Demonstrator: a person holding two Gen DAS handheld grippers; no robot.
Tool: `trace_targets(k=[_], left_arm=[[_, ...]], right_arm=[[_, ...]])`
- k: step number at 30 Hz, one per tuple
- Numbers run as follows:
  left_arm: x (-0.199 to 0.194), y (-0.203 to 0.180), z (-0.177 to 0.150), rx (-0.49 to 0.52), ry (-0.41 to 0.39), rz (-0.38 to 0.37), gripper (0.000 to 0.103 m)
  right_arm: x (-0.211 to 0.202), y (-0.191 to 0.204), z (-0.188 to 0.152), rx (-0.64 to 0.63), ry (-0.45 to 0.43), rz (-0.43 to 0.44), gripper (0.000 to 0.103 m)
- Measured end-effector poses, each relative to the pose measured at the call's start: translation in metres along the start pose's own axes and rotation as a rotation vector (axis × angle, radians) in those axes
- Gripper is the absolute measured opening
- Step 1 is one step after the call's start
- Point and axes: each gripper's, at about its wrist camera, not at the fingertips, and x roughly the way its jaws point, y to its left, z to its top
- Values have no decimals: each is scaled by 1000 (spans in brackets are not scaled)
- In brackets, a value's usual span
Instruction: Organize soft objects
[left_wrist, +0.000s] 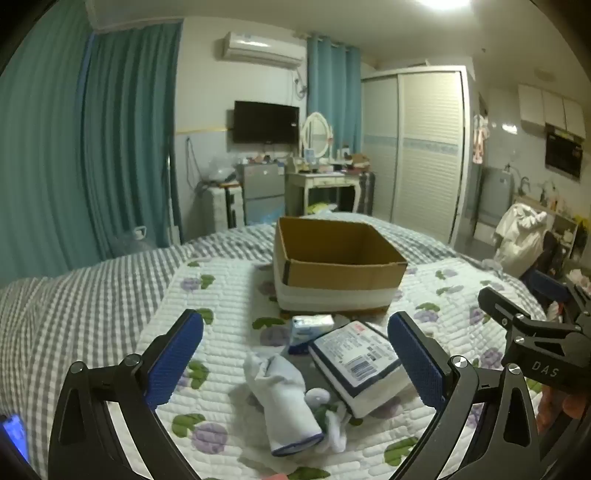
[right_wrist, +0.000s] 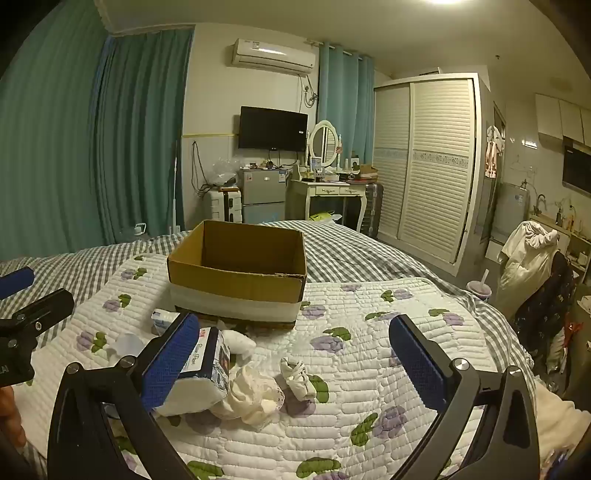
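Cardboard box (left_wrist: 338, 266) sits empty; both tongs (left_wrist: 301, 360) (right_wrist: 295, 363) gape above socks (left_wrist: 284, 398).

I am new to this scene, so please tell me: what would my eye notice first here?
The open cardboard box stands out first, in the middle of the flowered quilt on the bed. In front of it lie a white sock and a wrapped tissue pack. The left gripper and right gripper hover open, holding nothing.
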Motion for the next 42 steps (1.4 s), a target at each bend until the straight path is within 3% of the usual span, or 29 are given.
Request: trace_targets(k=[42], left_arm=[[-1, -1, -2, -12, 33, 12, 102]], right_arm=[[3, 5, -3, -12, 1, 9, 103]])
